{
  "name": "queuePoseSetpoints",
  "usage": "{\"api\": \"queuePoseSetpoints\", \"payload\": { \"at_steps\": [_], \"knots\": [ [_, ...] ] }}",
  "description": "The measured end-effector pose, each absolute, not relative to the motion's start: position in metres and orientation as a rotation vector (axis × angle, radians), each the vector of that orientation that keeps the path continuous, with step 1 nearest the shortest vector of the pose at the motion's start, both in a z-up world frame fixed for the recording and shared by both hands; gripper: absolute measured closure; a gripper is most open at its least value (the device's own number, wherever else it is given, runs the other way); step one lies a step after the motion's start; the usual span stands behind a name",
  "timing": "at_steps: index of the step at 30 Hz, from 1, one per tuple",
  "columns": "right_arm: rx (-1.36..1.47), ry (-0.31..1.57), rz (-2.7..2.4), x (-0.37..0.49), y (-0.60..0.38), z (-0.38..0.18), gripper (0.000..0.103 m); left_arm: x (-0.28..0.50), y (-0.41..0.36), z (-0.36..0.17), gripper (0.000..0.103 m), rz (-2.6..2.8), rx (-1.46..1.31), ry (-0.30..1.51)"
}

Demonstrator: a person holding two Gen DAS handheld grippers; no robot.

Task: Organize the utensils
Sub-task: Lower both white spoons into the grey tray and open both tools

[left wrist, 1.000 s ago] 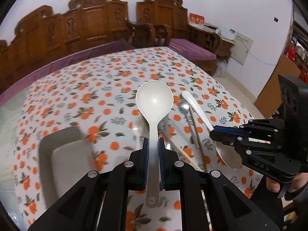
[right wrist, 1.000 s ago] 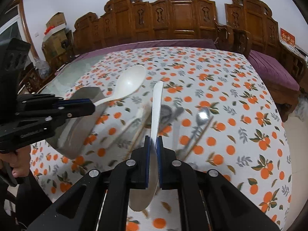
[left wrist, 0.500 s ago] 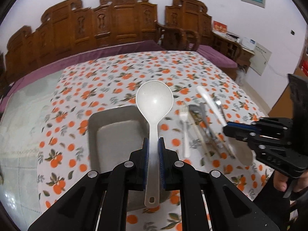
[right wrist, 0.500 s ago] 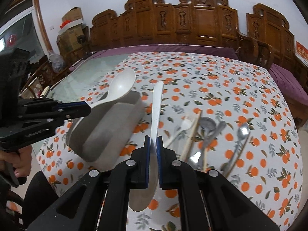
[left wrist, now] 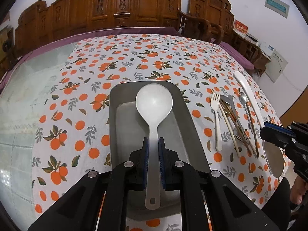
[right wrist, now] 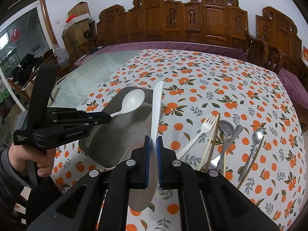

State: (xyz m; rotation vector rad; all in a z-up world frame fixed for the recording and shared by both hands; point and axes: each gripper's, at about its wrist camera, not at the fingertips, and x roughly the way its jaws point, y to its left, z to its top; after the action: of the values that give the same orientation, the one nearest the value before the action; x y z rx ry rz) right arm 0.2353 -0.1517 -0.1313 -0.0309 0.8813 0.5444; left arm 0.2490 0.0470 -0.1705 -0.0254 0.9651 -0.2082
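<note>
The left gripper [left wrist: 153, 150] is clamped on the white ladle [left wrist: 154, 104], bowl forward, long axis along the grey tray [left wrist: 192, 119] directly beneath. The right gripper [right wrist: 153, 146], clamped on 1 white rice paddle [right wrist: 156, 105], hangs beside the tray, probably clear of it.

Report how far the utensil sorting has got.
Done: nothing lies in the grey tray yet. In hand: left claw holds a white ladle over the tray; right claw grips a second white ladle. Left: fork, chopsticks and metal spoons on the cloth.
</note>
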Motion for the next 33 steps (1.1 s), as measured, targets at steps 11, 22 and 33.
{"api": "queuePoseSetpoints", "payload": {
  "at_steps": [11, 22, 33],
  "knots": [
    [-0.037, 0.9, 0.571, 0.243, -0.126, -0.139, 0.095, 0.251, 0.058, -0.167, 0.094, -0.211, -0.054, 0.953],
    [0.01, 0.942, 0.639, 0.265, -0.082, -0.155, 0.095, 0.232, 0.081, -0.138, 0.094, -0.183, -0.021, 0.879],
    [0.026, 0.995, 0.658, 0.272, -0.055, -0.182, 0.093, 0.211, 0.099, -0.133, 0.094, -0.153, -0.035, 0.865]
  ]
}}
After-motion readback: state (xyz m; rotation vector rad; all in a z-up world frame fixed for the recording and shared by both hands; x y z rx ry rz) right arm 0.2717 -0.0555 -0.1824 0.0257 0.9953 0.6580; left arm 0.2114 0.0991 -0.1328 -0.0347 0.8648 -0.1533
